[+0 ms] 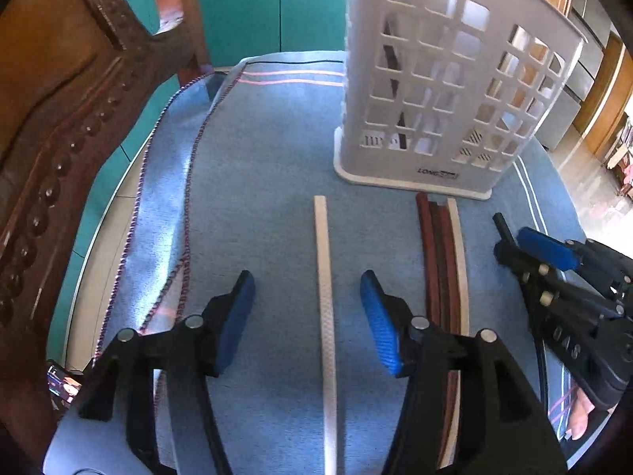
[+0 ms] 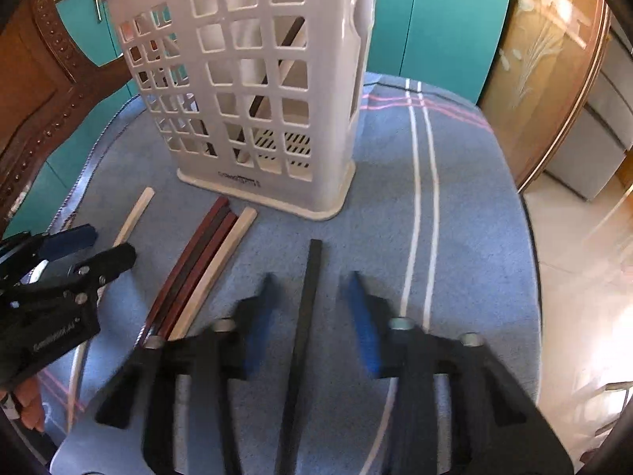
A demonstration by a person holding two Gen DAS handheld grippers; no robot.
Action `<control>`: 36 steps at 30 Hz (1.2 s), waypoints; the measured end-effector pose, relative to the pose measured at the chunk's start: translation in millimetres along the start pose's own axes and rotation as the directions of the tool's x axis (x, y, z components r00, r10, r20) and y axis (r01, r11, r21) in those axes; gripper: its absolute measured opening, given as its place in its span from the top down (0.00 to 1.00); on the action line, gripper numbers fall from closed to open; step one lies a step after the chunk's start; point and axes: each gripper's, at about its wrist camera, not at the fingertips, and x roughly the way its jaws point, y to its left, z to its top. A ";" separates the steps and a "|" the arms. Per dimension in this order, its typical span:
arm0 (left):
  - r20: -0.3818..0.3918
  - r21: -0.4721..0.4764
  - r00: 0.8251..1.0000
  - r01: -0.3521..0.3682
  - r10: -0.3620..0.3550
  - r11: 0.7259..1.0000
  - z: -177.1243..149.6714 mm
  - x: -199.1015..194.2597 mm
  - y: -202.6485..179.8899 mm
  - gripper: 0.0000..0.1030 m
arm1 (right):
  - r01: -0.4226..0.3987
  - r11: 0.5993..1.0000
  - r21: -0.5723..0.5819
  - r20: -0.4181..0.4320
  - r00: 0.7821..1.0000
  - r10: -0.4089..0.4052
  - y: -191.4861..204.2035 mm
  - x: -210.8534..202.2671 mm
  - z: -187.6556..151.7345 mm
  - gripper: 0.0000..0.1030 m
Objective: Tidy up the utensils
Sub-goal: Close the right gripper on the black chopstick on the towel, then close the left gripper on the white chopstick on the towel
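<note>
Both hand-held grippers are tipped steeply down over a blue cloth [image 1: 257, 198] spread on the table, side by side and pointing toward the basket. Only a few fingertips [image 2: 31, 407] of the person show under the left tool. The left gripper [image 1: 310, 312] has its blue pads [image 1: 379, 324] well apart, one on each side of a single white chopstick [image 1: 324, 277] that lies flat on the cloth and runs lengthwise between them, touched by neither. The right gripper [image 2: 314, 308] straddles a single black chopstick [image 2: 310, 277] in the same way. Its pads are blurred, but in its own view they stand off the stick on both sides, so it grips nothing there. There is one white lattice-walled utensil basket [image 2: 348, 118], upright at the far end of the cloth. Between the two straddled sticks lies a tight bundle of four chopsticks [image 2: 198, 257], touching one another. Three look reddish-brown and one is cream [image 2: 225, 249], with their far ends just short of the basket's base. That makes six loose sticks on the cloth. The basket is divided into compartments. Through the holes a dark stick [image 2: 273, 79] and a pale one [image 2: 290, 67] lean together in one section, and another dark stick [image 2: 203, 134] leans in the neighbouring one. The full number inside cannot be told.
</note>
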 end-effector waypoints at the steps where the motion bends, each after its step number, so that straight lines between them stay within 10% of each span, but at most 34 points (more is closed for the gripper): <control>1: 0.001 0.006 1.000 -0.001 0.001 1.000 -0.6 -1.1 -2.5 0.45 | 0.000 1.000 0.004 0.002 1.000 0.000 -0.5 -0.2 -0.3 0.90; 5: 0.006 0.031 1.000 0.003 -0.003 1.000 -5.8 -5.3 -11.8 0.45 | -0.023 0.999 0.046 0.010 1.000 0.022 -7.6 -2.1 1.8 0.92; 15: 0.000 0.070 0.999 0.037 -0.037 0.997 -12.3 -15.2 -23.7 0.81 | -0.041 0.992 0.122 0.018 0.999 0.039 -34.3 5.0 12.4 0.92; 36: 0.015 0.071 1.000 -0.023 0.022 0.997 -6.3 -9.8 -18.8 0.58 | 0.009 0.998 0.066 0.022 1.000 -0.010 -12.4 2.6 4.1 0.91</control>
